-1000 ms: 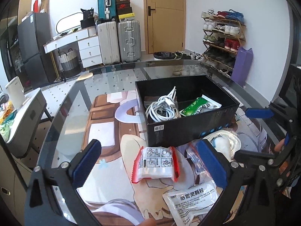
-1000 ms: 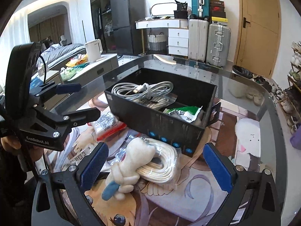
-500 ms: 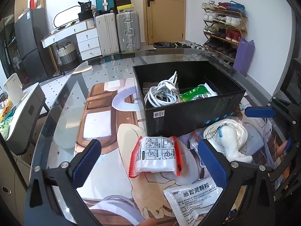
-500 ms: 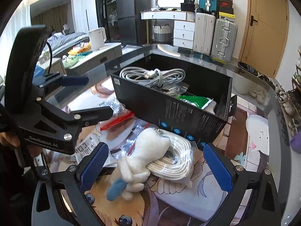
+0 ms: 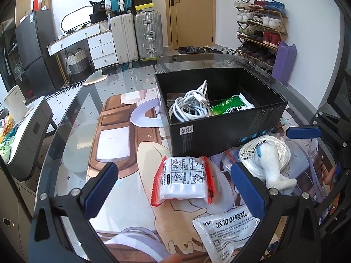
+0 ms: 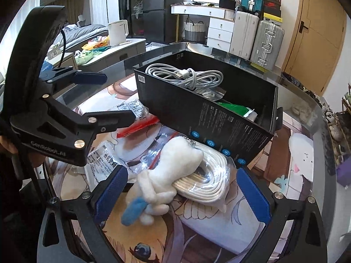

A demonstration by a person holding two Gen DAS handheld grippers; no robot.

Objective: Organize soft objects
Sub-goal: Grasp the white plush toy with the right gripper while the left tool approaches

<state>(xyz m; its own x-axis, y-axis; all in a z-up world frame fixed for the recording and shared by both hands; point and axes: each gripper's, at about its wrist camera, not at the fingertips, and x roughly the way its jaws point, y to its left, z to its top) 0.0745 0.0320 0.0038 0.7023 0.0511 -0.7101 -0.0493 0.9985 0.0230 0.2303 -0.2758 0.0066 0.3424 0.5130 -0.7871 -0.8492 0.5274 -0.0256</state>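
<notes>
Two grippers agape: left gripper, right gripper; one plush.

Bright daylight in both views, coming from the 9 o'clock side of the right wrist view, where the curtained window is blown out. White walls are evenly lit, slightly overexposed. Glass desk carries pale sheen and reflections (strongest toward 12 o'clock). Shadows soft and short under the black box. Heavy fisheye bending, black vignette at corners. Centre sharp; edges mildly soft.
</notes>
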